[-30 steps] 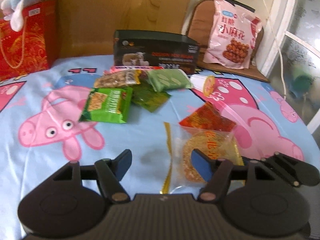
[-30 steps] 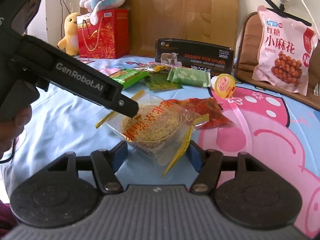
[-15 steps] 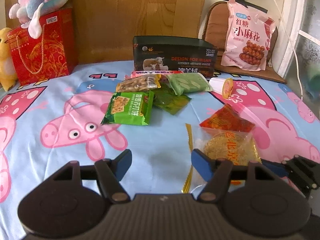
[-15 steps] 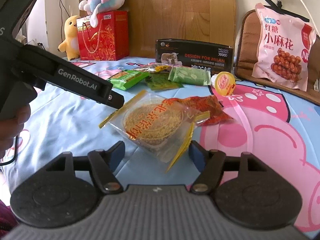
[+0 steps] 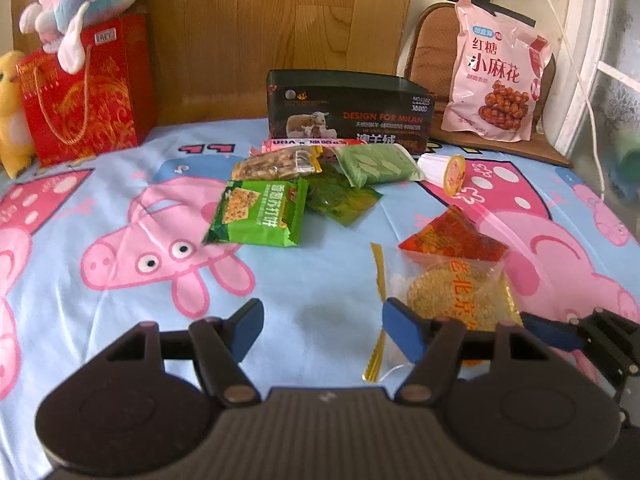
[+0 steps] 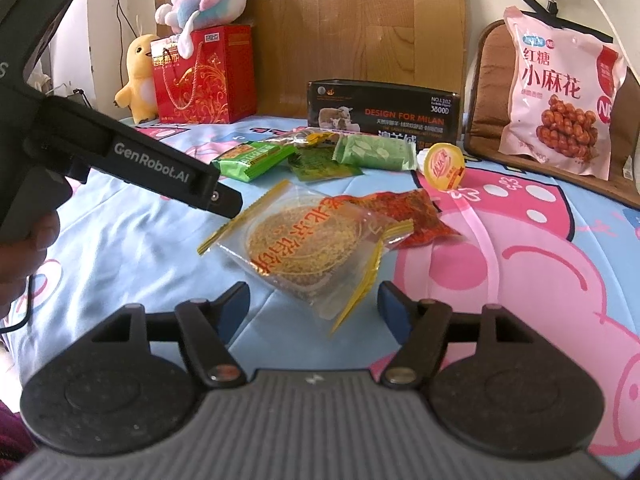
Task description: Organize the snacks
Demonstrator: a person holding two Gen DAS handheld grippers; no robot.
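A clear bag with a round golden cake (image 6: 308, 252) lies on the Peppa Pig sheet (image 6: 120, 248), a red snack packet (image 6: 412, 216) touching its far side. My right gripper (image 6: 314, 306) is open, the bag's near corner just beyond its fingertips. My left gripper (image 5: 324, 322) is open and empty above the sheet, left of the same bag (image 5: 456, 296). Farther back lie a green cracker pack (image 5: 260, 212), a nut bar (image 5: 280, 164), a light green packet (image 5: 376, 164), a dark green packet (image 5: 340, 198) and a jelly cup (image 5: 446, 168).
A dark box (image 5: 348, 110) stands behind the snacks. A big pink snack bag (image 5: 496, 76) leans on a chair at the back right. A red gift bag (image 5: 84, 88) with plush toys stands at the back left. The left gripper's body (image 6: 120, 156) reaches in from the left.
My left gripper has drawn back and to the left, off the cake bag. My right gripper has pulled back slightly, and the bag now lies flat beyond its fingertips.
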